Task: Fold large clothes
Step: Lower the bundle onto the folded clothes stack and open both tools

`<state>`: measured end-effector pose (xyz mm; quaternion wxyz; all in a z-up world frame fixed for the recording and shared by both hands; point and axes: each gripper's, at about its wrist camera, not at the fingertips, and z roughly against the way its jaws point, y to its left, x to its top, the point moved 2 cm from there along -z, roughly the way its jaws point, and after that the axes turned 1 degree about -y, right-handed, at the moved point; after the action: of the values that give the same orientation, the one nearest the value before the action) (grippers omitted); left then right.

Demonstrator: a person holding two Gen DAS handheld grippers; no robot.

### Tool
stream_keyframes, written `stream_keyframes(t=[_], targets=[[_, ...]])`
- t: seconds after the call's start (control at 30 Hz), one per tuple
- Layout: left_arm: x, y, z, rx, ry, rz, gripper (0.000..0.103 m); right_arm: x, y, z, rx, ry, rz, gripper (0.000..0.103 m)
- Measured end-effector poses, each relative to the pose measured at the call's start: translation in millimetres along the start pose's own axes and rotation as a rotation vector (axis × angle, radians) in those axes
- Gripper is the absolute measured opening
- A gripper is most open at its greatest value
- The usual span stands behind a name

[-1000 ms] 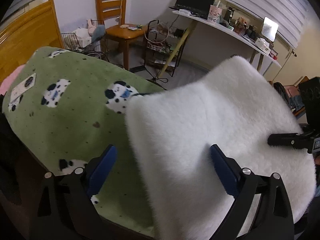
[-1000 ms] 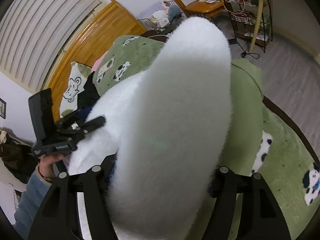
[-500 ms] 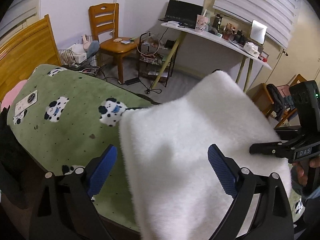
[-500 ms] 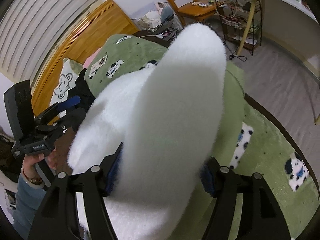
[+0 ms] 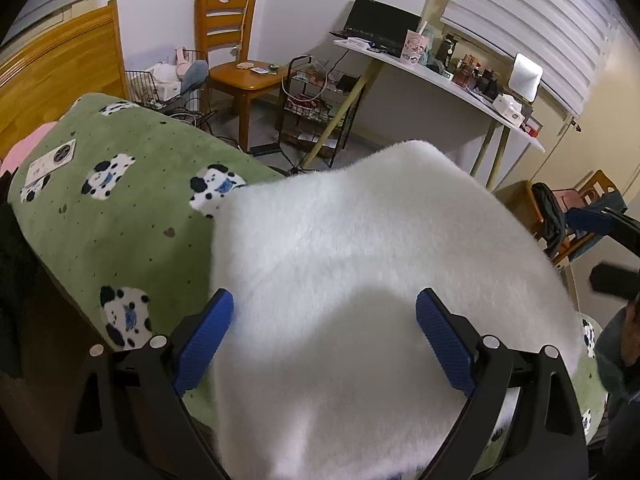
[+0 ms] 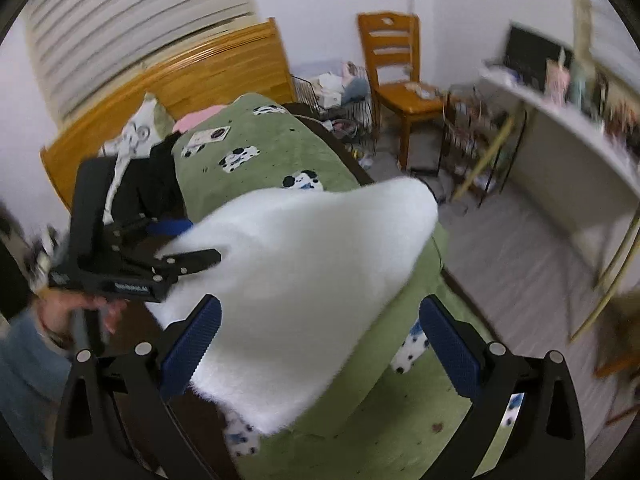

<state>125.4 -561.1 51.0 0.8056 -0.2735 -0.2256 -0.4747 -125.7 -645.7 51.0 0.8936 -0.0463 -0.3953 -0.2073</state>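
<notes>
So the fluffy white fleece garment (image 5: 360,280) is sitting in a thick folded stack on the green plush bedspread with the black-and-white cow print (image 5: 120,208), right at the near end of the bed. From the right wrist view it's looking like a chunky wedge with several layers doubled over, its near corner hanging past the edge of the bedspread. I'd say the folding itself is mostly done at this point; what's left is probably squaring up the edges or moving the bundle somewhere, though I can't tell if another fold is planned.

The right gripper (image 6: 320,344) has just been opening its jaws and they're now standing fully apart, the blue pads either side of the stack's corner without pressing on it, so it's letting go of the fleece. The left gripper (image 5: 324,340) is also spread wide, with the white pile lying between the pads but not squeezed. In the right wrist view a hand (image 6: 76,312) is gripping its handle beside the stack.

Further out there's a wooden headboard (image 6: 160,92), an orange wooden chair (image 5: 232,60) and a white desk with clutter (image 5: 440,76) along the wall.
</notes>
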Motion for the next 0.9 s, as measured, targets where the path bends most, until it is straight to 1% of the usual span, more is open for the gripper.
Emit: stream_keyframes(t=[0.03,0.07,0.1,0.17,0.2,0.27,0.37,0.4,0.43,0.47,0.5,0.53,0.6,0.67,0.73,0.9], targets=[[-2.0,0.2,2.5,0.0,-0.002,0.002,0.091,-2.3,8.8,1.3,-0.002,-0.022,0.028,0.098],[-4.3,-0.1,4.2,0.001,-0.004,0.0,0.092,-5.1,22.8,3.0,-0.022,-0.057,0.084,0.098],[-6.4,-0.9,5.0,0.003,-0.003,-0.004,0.092,-6.8,30.8,3.2,-0.042,-0.073,0.118,0.098],[-12.7,-0.6,3.8,-0.001,0.001,0.001,0.092,-12.6,45.0,-4.4,-0.098,-0.07,0.196,0.098],[-15.3,0.4,3.0,-0.004,0.001,0.009,0.092,-17.8,51.0,-12.1,-0.134,-0.052,0.237,0.098],[-21.5,4.2,1.2,-0.014,-0.002,0.033,0.093,-29.1,52.2,-23.0,-0.15,-0.011,0.255,0.097],[-32.9,14.1,-6.8,-0.039,0.026,0.082,0.097,-57.8,42.0,-47.5,-0.187,0.108,0.26,0.096],[-36.2,17.9,-8.9,-0.055,0.031,0.107,0.097,-73.0,34.6,-57.2,-0.215,0.151,0.257,0.096],[-40.6,24.1,-11.1,-0.079,0.032,0.147,0.097,-84.3,28.3,-59.1,-0.207,0.149,0.231,0.096],[-43.5,27.2,-12.2,-0.089,0.03,0.162,0.097,-91.1,24.2,-57.7,-0.188,0.137,0.197,0.096],[-45.6,28.0,-12.0,-0.09,0.026,0.163,0.097,-100.0,17.9,-57.1,-0.175,0.141,0.15,0.096],[-48.9,29.0,-9.8,-0.083,0.01,0.159,0.097,-107.1,14.9,-56.8,-0.183,0.144,0.129,0.096],[-51.3,28.6,-6.4,-0.069,-0.009,0.152,0.097,-118.9,7.2,-48.8,-0.171,0.116,0.079,0.096],[-52.7,27.8,-2.4,-0.055,-0.03,0.139,0.097,-119.7,5.2,-40.9,-0.156,0.083,0.041,0.096],[-54.1,26.2,2.4,-0.041,-0.051,0.119,0.097,-118.8,3.7,-32.5,-0.161,0.053,0.018,0.096],[-54.4,23.7,20.5,0.015,-0.099,0.076,0.096,-110.1,10.9,-6.3,-0.141,-0.013,-0.033,0.097]])
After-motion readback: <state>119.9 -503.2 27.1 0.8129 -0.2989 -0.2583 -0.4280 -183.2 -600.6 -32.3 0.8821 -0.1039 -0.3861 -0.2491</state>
